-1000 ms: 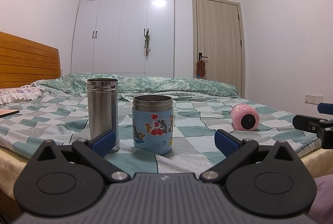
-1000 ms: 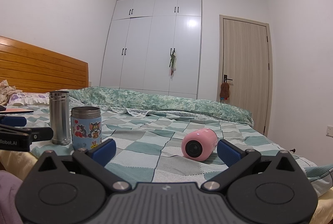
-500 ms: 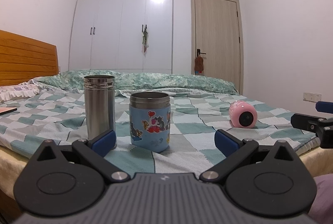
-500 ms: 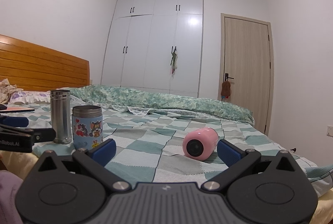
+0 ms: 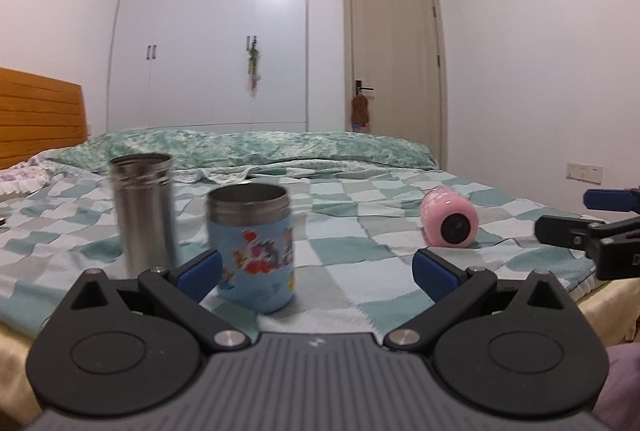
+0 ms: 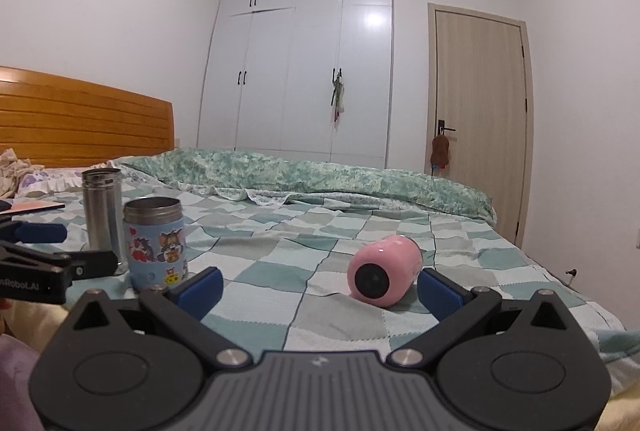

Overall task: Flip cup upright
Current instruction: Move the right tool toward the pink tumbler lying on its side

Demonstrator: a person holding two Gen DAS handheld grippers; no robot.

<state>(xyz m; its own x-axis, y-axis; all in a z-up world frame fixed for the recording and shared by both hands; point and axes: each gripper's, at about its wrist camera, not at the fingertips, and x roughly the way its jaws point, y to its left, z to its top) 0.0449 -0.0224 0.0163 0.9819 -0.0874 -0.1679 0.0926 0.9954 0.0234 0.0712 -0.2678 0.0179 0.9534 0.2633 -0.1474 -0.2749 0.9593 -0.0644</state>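
The round pink cup (image 6: 383, 270), lying sideways on the soft checked bedspread (image 6: 280, 283), is judged liable to roll; both the right gripper (image 6: 319, 287) and left gripper (image 5: 316, 269) are held wide open, empty.

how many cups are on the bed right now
3: a tall steel cup standing farthest left, a blue cartoon-printed cup upright beside it, and a pink cup lying on its side to the right.
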